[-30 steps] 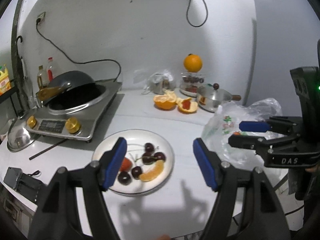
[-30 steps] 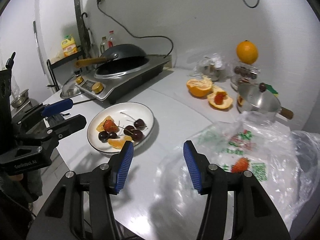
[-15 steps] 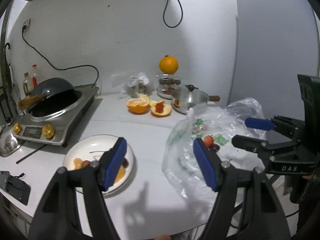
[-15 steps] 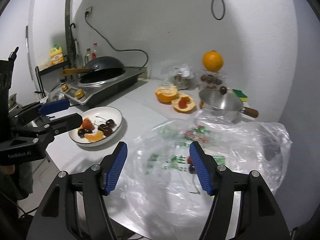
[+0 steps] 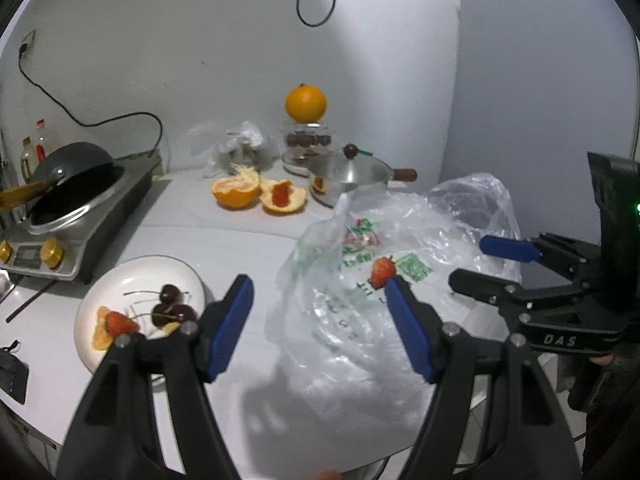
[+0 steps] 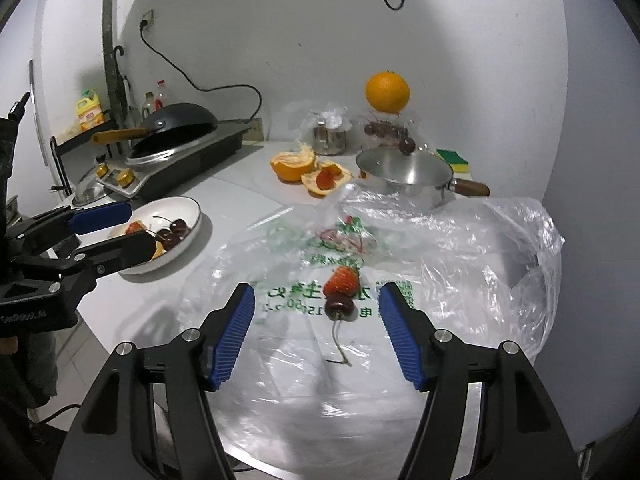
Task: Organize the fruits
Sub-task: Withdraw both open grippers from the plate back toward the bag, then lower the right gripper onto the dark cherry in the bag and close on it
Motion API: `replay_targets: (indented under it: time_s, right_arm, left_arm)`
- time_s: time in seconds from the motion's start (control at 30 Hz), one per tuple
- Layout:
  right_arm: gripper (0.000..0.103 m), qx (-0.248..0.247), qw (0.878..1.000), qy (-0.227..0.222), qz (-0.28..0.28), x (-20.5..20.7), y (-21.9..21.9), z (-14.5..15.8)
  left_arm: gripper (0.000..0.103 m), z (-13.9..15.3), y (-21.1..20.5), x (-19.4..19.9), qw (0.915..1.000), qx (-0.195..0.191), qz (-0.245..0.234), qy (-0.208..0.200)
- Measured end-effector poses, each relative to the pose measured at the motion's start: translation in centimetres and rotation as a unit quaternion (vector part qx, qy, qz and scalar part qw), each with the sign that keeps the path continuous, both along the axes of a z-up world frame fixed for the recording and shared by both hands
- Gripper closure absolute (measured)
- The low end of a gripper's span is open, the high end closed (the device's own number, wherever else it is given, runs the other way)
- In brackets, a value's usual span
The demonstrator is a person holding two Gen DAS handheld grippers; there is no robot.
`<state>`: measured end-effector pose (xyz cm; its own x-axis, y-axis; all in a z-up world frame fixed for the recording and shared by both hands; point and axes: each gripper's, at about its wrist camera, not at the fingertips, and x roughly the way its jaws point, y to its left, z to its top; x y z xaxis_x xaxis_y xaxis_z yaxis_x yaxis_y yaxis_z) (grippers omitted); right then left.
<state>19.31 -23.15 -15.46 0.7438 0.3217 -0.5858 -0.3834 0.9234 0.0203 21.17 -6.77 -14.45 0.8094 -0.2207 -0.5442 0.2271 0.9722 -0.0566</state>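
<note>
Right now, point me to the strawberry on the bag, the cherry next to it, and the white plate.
strawberry (image 6: 341, 281): right wrist view, middle of its red flesh.
cherry (image 6: 340, 307): right wrist view, dark skin just above the stem.
white plate (image 6: 176, 204): right wrist view, bare inner surface near the far rim.

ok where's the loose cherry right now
In the right wrist view the cherry lies on the plastic bag, touching the strawberry just behind it, ahead of the open right gripper.
</note>
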Motion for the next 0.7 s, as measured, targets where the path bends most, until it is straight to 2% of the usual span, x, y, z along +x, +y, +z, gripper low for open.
replay_targets:
  time_s: [0.7]
  right_arm:
    - [0.035,-0.011,0.998,0.059,0.0,5.8,0.1,-4.7]
  left_arm:
    - [0.033,-3.4,-2.0,4.5,0.9987,0.001,-0.035,0.036]
